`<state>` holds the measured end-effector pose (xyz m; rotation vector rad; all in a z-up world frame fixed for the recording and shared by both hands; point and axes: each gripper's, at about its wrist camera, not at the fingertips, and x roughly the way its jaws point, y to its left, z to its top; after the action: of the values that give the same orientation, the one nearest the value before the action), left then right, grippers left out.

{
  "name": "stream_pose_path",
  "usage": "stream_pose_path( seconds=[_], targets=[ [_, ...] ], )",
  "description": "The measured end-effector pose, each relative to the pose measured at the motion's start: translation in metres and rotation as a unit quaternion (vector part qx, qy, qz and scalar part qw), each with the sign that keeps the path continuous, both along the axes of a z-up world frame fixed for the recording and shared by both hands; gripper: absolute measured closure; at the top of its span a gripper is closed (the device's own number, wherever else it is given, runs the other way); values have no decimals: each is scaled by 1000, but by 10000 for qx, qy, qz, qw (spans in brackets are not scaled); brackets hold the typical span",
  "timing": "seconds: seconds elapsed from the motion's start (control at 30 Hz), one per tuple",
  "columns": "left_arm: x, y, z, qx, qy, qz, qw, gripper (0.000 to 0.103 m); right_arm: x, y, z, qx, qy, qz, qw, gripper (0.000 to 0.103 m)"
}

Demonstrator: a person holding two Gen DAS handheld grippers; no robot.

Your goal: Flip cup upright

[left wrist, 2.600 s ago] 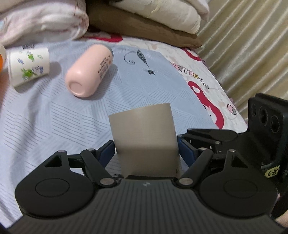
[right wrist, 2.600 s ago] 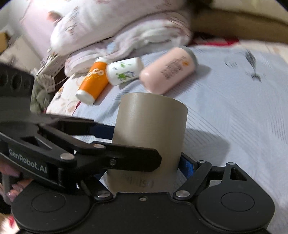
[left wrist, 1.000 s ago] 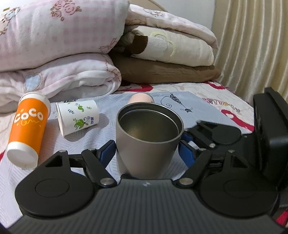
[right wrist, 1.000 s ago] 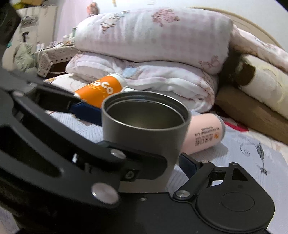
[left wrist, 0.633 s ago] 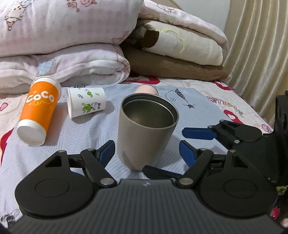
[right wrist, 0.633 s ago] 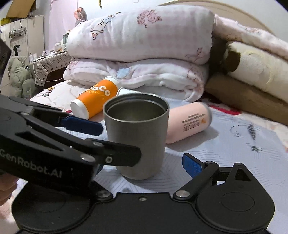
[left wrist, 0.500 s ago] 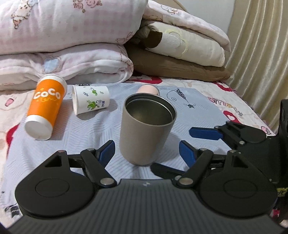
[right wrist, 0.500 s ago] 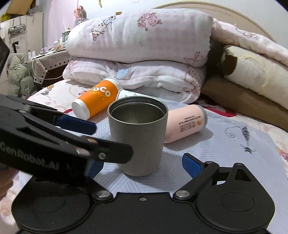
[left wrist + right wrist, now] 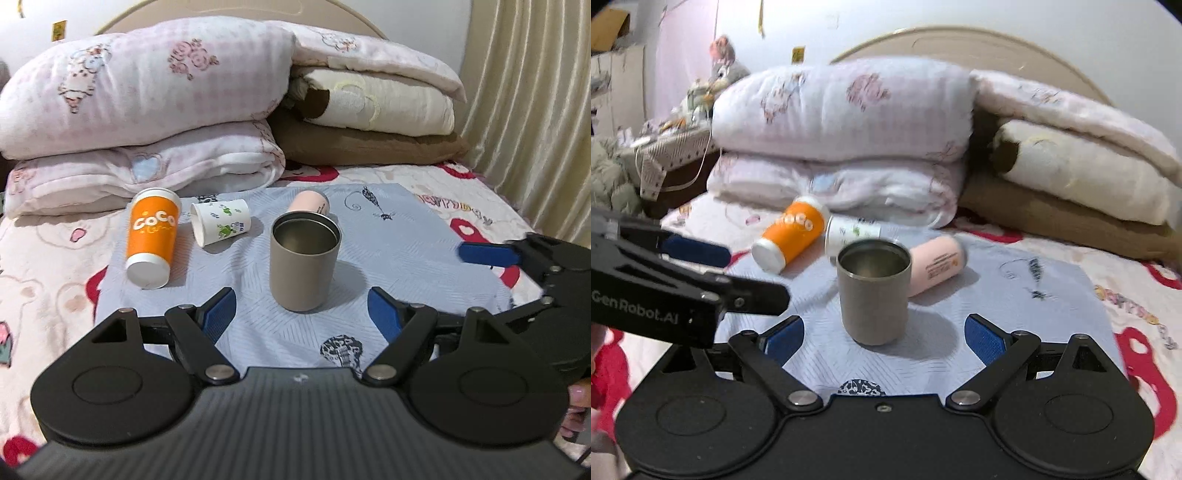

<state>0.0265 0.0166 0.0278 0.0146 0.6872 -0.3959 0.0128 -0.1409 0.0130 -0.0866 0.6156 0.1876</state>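
The grey metal cup (image 9: 303, 263) stands upright, mouth up, on the pale blue cloth (image 9: 399, 251); it also shows in the right wrist view (image 9: 873, 295). My left gripper (image 9: 302, 309) is open and empty, its blue pads a little short of the cup on either side. My right gripper (image 9: 882, 338) is open and empty, also just short of the cup. The right gripper's fingers (image 9: 487, 254) show at the right of the left wrist view, and the left gripper's fingers (image 9: 694, 249) show at the left of the right wrist view.
An orange "CoCo" cup (image 9: 153, 242), a white paper cup (image 9: 221, 221) and a pink tumbler (image 9: 936, 266) lie on their sides behind the metal cup. Folded quilts (image 9: 147, 122) and a brown pillow (image 9: 369, 146) are stacked at the back. A curtain (image 9: 535, 110) hangs at the right.
Both grippers turned the cup mouth up, set it on the cloth and opened. Over the last half second both have drawn back from it.
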Motion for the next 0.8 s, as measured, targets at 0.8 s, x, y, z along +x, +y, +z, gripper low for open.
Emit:
stream_pose_path(
  seconds=[0.8],
  targets=[
    [-58, 28, 25, 373, -192, 957, 9945, 5, -84, -14, 47, 262, -599, -1330, 9890, 0]
  ],
)
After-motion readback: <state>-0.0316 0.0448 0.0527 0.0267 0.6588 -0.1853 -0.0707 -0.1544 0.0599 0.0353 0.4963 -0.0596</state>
